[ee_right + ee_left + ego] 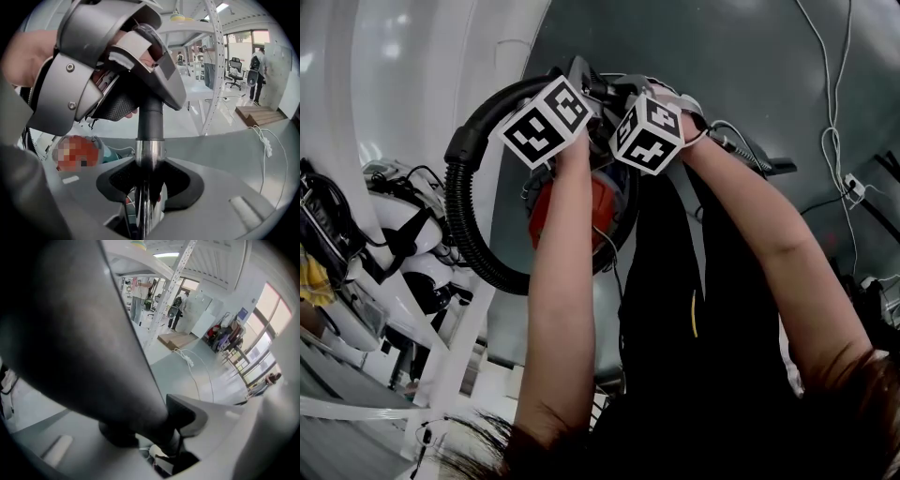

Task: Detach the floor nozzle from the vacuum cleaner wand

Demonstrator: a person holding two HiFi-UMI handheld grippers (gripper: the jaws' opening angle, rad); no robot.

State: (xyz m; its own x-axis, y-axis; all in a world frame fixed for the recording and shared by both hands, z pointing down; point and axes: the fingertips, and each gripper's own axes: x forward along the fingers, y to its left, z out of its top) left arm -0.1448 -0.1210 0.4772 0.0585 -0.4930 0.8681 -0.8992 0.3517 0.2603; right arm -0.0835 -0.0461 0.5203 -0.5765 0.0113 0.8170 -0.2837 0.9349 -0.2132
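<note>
My right gripper (150, 183) is closed on the wand (149, 157). The chrome pipe runs up the middle between my two black pads (183, 180), which hug it from both sides. Just beyond my jaws the wand enters a dark tube (150, 117) at a collar (150, 138), so the joint sits right in front of the right tool. My left gripper (150, 427) holds that tube a little further along. In the left gripper view the tube fills the left half of the picture and slants down between the jaws. It lies against the right pad (183, 414) and covers most of the other one, so I read this gripper as closed on the tube. From my head the two tools sit side by side at arm's length, angled down, with their cubes (546, 120) almost touching. Below them is the red body (602, 214) of the vacuum. The black hose (464, 202) starts near my left gripper, loops out to the left and curves back under towards the body.
</note>
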